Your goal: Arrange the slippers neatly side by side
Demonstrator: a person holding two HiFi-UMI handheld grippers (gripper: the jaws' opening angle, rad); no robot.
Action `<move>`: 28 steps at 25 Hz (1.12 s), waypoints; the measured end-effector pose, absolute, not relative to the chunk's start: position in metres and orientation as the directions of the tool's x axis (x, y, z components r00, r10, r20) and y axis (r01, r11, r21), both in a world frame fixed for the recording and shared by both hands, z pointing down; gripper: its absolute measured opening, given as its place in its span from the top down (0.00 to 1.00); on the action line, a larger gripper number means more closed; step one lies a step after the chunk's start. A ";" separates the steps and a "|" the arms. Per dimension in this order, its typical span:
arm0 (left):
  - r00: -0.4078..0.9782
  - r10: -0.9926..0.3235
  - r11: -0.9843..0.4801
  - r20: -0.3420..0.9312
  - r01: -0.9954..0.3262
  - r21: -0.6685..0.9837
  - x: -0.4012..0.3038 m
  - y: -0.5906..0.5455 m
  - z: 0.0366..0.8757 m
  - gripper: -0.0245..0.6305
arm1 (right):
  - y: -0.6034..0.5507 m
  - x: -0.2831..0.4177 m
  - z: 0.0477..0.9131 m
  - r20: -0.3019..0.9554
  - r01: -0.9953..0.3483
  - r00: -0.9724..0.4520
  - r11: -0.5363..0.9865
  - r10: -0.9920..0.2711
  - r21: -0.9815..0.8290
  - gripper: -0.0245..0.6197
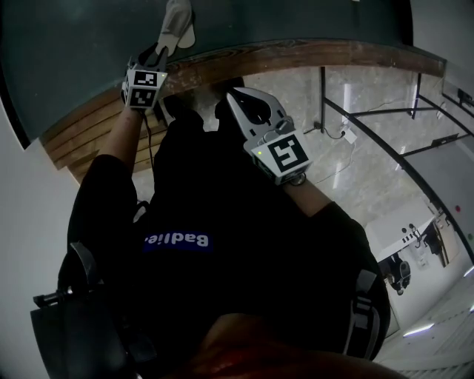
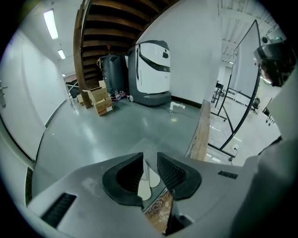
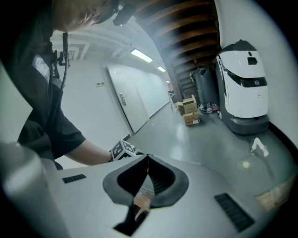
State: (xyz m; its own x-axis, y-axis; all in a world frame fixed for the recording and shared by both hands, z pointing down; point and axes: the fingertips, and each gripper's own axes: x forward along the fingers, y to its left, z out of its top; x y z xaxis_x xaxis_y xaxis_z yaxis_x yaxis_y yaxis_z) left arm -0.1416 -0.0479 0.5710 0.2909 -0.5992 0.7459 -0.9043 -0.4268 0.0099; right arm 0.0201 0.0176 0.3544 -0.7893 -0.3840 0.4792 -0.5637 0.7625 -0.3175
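In the head view, pale grey slippers (image 1: 176, 22) lie on the dark green floor at the top, just past the tip of my left gripper (image 1: 159, 50). In the left gripper view, my left gripper (image 2: 150, 154) has its jaws apart, and the white slippers (image 2: 148, 183) show in the gap without either pad pressing on them. My right gripper (image 1: 231, 95) hangs lower, over the wooden edge and apart from the slippers. In its own view my right gripper (image 3: 148, 156) has its jaw tips together with nothing between them.
A curved wooden step edge (image 1: 296, 55) divides the green floor from the pale tiles. A white machine (image 2: 151, 74) and cardboard boxes (image 2: 98, 100) stand by the far wall. A black metal frame (image 1: 385, 111) stands to the right. A small white object (image 3: 258, 146) lies on the floor.
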 end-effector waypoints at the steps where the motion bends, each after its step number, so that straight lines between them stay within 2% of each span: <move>1: 0.287 -0.591 -0.429 0.754 -0.903 0.008 -0.143 -0.049 0.583 0.86 | 0.018 0.025 0.360 0.497 -0.576 -0.779 0.750 -0.383 -0.325 0.96; 11: 0.252 -0.523 -0.443 0.814 -0.897 -0.007 -0.143 -0.067 0.684 0.86 | 0.022 0.065 0.401 0.575 -0.643 -0.715 0.698 -0.397 -0.317 0.96; 12: 0.247 -0.513 -0.440 0.822 -0.898 -0.005 -0.143 -0.068 0.693 0.85 | 0.022 0.070 0.406 0.594 -0.656 -0.702 0.681 -0.393 -0.324 0.96; 13: 0.240 -0.504 -0.436 0.830 -0.900 -0.004 -0.143 -0.070 0.702 0.80 | 0.023 0.074 0.411 0.614 -0.670 -0.690 0.662 -0.385 -0.338 0.96; 19: 0.206 -0.490 -0.428 0.847 -0.903 -0.028 -0.151 -0.093 0.748 0.80 | 0.022 0.086 0.440 0.626 -0.697 -0.683 0.593 -0.377 -0.404 0.96; 28: 0.167 -0.462 -0.285 0.871 -0.958 0.032 -0.180 -0.121 0.835 0.80 | 0.030 0.092 0.502 0.666 -0.747 -0.652 0.462 -0.363 -0.479 0.96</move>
